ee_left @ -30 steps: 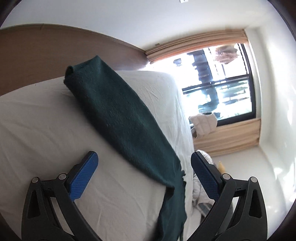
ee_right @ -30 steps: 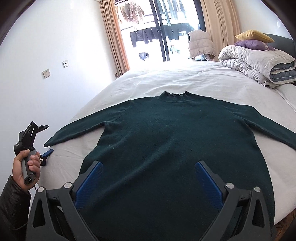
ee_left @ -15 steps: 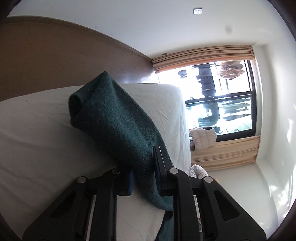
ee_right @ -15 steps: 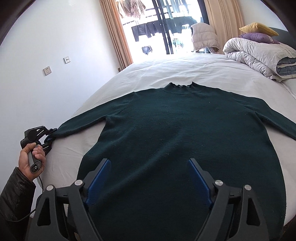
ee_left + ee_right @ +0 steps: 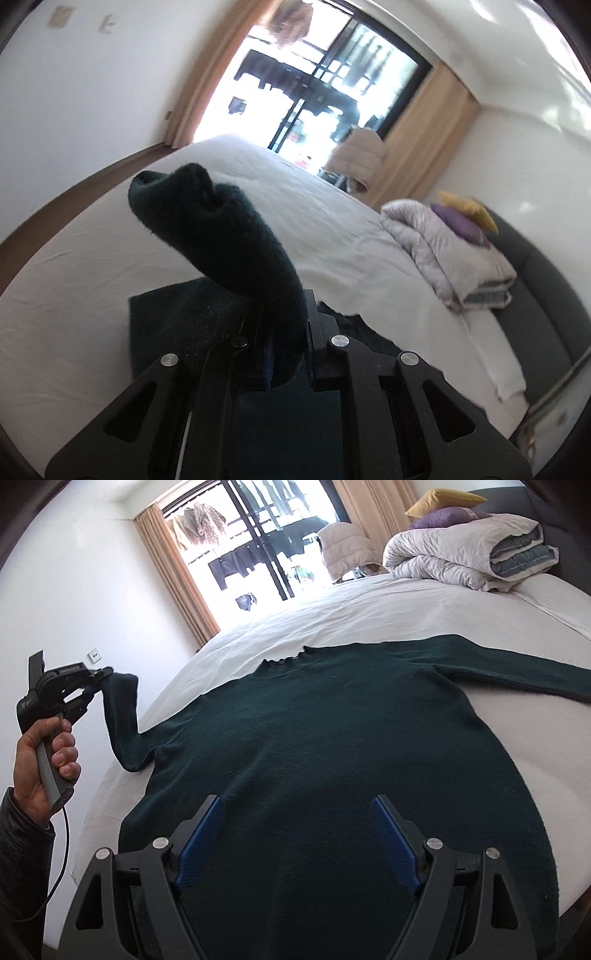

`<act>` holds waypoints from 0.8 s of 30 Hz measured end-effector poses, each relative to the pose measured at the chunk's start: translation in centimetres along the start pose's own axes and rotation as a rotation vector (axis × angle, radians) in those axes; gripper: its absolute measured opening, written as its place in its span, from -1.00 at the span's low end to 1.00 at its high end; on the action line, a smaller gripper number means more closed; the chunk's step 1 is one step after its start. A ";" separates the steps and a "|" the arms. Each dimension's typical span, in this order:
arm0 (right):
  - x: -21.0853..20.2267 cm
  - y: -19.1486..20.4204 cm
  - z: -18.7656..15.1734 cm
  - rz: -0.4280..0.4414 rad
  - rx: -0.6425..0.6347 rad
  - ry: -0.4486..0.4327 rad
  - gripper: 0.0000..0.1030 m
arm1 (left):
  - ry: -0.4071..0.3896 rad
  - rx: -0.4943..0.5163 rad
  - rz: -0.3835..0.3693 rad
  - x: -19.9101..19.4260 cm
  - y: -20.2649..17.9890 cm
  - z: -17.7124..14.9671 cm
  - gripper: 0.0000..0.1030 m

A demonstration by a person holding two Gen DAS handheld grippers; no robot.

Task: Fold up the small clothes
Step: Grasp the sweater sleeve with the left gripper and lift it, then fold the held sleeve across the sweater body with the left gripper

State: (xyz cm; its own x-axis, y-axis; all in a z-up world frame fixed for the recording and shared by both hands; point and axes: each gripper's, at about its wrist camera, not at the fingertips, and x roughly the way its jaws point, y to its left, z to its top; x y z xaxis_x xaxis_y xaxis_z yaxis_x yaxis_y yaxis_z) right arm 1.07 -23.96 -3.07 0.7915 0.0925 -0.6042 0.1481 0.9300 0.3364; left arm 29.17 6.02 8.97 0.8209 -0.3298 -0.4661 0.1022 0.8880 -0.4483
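Green sweater [image 5: 332, 760] lies on the bed [image 5: 369, 613]; left gripper [image 5: 286, 332] has just closed, pinching its sleeve [image 5: 229, 236]; right gripper [image 5: 295, 842] fingers stay apart.

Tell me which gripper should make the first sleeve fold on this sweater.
Left. The left gripper is already shut on the sleeve and holds it up off the bed. The right gripper hangs open over the sweater hem, gripping nothing.
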 end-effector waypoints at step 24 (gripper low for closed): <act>3.0 -7.3 6.9 -0.017 0.067 0.006 0.64 | 0.239 0.423 0.037 6.5 -11.6 -19.7 -0.77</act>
State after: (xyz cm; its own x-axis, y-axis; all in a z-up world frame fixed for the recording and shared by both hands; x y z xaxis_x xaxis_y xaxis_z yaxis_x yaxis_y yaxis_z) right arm 6.43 -32.91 -2.37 0.7850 0.0789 -0.6144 0.2014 0.9055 0.3736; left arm 22.29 -12.75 -3.90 0.6812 -0.3158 -0.6605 0.3353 0.9366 -0.1020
